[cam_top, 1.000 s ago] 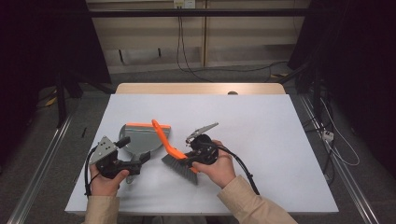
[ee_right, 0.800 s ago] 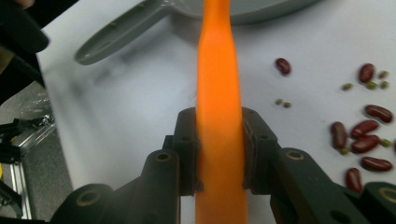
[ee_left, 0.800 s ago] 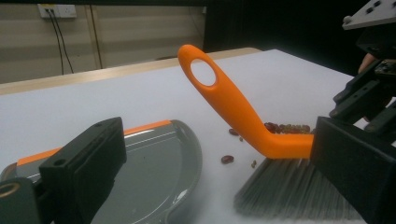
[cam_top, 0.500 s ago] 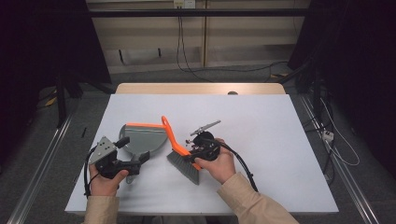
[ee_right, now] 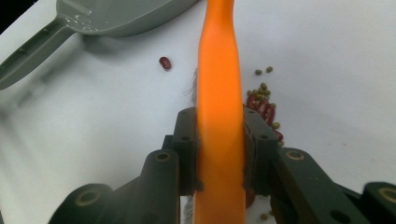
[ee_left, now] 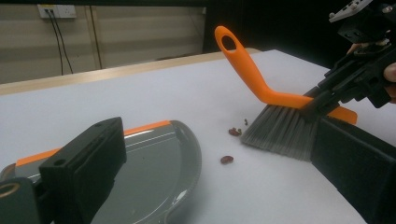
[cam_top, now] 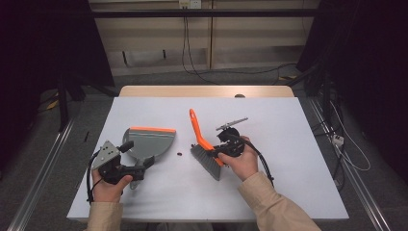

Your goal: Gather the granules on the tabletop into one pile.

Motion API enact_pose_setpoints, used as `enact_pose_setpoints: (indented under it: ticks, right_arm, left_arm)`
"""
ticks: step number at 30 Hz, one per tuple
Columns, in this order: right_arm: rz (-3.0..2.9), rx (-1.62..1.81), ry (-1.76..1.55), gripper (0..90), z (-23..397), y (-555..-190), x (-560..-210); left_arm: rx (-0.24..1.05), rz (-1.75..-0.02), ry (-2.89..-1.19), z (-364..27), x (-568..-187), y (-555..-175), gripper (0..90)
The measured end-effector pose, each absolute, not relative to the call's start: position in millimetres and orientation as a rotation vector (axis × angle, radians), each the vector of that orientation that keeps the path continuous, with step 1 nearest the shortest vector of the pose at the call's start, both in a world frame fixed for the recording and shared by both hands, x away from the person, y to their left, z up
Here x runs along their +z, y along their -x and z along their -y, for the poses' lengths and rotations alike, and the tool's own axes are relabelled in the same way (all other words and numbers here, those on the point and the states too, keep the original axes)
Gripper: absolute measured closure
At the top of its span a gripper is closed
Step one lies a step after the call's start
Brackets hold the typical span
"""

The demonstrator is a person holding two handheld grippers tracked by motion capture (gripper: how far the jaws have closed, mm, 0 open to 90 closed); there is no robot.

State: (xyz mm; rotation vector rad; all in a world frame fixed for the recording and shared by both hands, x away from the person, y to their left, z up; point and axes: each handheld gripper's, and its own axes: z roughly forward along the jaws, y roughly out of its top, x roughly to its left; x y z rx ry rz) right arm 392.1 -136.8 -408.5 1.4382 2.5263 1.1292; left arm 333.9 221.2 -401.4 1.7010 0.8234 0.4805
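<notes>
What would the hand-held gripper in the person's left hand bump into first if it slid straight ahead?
Probably the grey dustpan: the left hand-held gripper already holds its handle. Beyond the pan lie loose beans, then the brush.

text: none readable | labels, brands: none readable | numbers, signs: none readable | checked: table, brush, dustpan and both grippers, all plain and unmarked
</notes>
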Motion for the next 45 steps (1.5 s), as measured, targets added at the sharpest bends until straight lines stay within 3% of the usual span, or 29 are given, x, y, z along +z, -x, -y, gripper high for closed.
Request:
enact_pose_setpoints:
  ticks: [19, 45]
  right_arm:
    - [-2.48, 1.24, -1.416, 71.4, 124, -389, -393]
    - [-2.562, 1.219, -1.382, 71.3, 74, -396, -403]
  left_arm:
    - [0.475, -0.824, -1.7, -220, -402, -334, 3.5]
    - [0.472, -0.822, -1.709, -219, -403, -336, 3.6]
